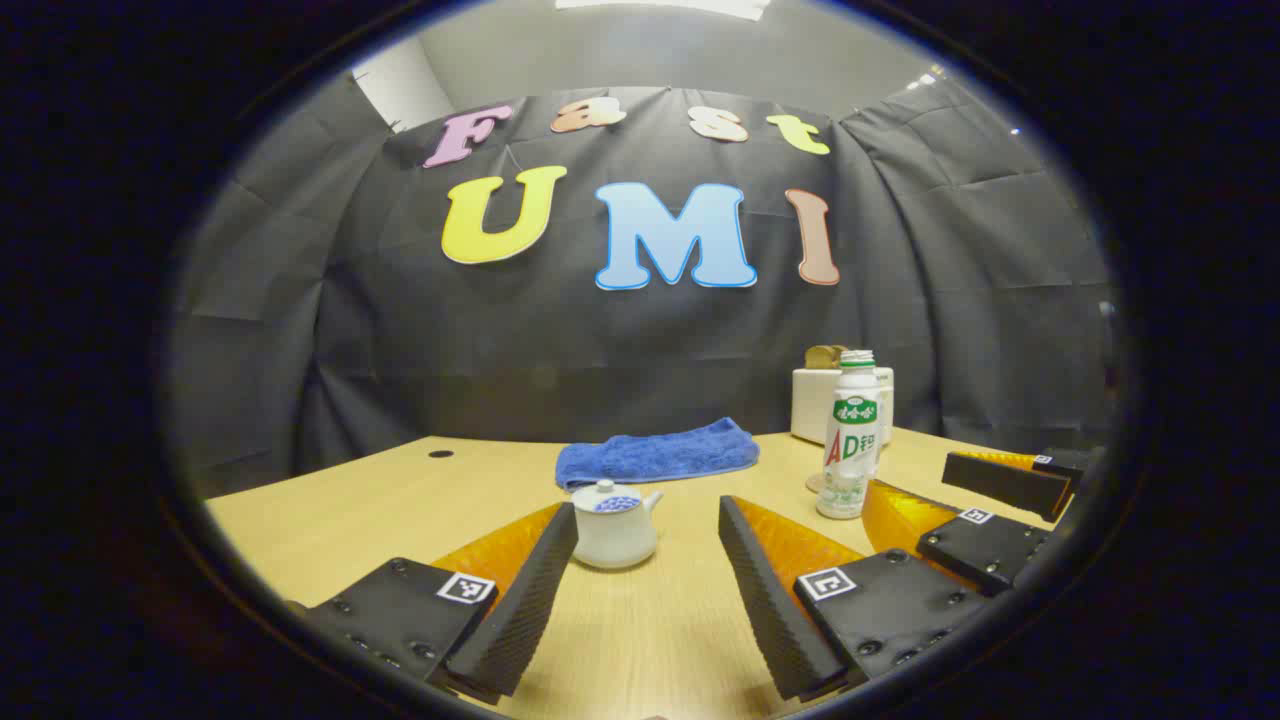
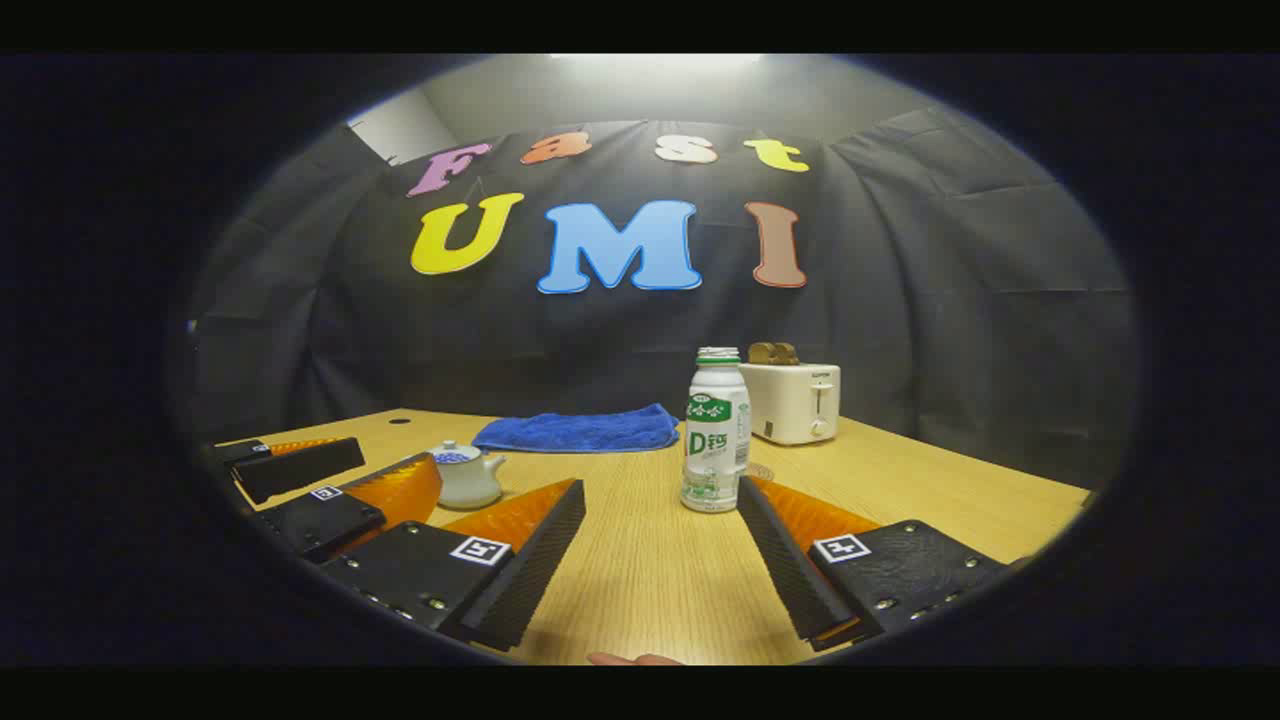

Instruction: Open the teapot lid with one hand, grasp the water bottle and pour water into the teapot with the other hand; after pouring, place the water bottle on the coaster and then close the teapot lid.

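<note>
Black cloth hangs behind a pale wooden tabletop (image 1: 400,500) that carries all the things in the booth. In the left gripper view the left gripper (image 1: 648,545) hangs low over the wood with its fingers spread wide and nothing between them; the small white teapot (image 1: 615,525), its lid (image 1: 607,497) on and patterned in blue, stands just ahead of the gap, close to the left finger. The water bottle (image 1: 850,440) stands upright to the right of the teapot, white with a green collar and a green band on its label; the label carries large red and green lettering, but I leave it unread. At the bottle's foot a sliver of a round coaster (image 1: 814,483) shows just beside it. Behind lie a folded blue towel (image 1: 655,455) and a white toaster (image 1: 815,405) with bread in its slots. The right gripper (image 1: 1000,500) shows at the right edge of this view, near the bottle, its fingers apart. In the right gripper view the right gripper (image 2: 660,535) is likewise wide open and empty, with the water bottle (image 2: 715,435) standing just ahead, nearer its right finger, and not touched. The teapot (image 2: 468,478) sits off to the left, beside the left gripper (image 2: 330,475), and the toaster (image 2: 795,400) stands behind the bottle.
</note>
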Motion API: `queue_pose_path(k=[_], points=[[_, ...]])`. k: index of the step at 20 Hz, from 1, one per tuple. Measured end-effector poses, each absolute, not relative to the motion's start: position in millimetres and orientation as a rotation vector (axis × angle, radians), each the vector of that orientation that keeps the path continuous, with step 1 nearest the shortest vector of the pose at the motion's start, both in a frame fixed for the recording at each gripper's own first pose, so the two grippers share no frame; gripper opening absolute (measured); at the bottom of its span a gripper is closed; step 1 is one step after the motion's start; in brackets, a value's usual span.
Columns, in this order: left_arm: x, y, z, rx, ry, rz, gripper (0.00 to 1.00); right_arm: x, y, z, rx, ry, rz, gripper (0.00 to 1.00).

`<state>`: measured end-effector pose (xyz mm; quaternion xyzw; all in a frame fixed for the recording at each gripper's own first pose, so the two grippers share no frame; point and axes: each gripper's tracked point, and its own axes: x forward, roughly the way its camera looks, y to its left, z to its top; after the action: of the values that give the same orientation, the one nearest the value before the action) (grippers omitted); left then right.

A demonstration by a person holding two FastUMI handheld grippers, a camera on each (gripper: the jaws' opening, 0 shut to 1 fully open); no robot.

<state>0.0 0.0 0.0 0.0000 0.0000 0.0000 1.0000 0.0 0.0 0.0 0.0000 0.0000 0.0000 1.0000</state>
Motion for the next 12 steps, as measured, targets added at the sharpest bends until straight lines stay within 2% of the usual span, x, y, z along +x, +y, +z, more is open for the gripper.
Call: queue_pose_path(k=[12], points=[[-1.2,1.1,0.9,0.0,-0.001,0.013,0.99,0.0,0.0,0.0,0.0,0.0,0.0,0.95]])
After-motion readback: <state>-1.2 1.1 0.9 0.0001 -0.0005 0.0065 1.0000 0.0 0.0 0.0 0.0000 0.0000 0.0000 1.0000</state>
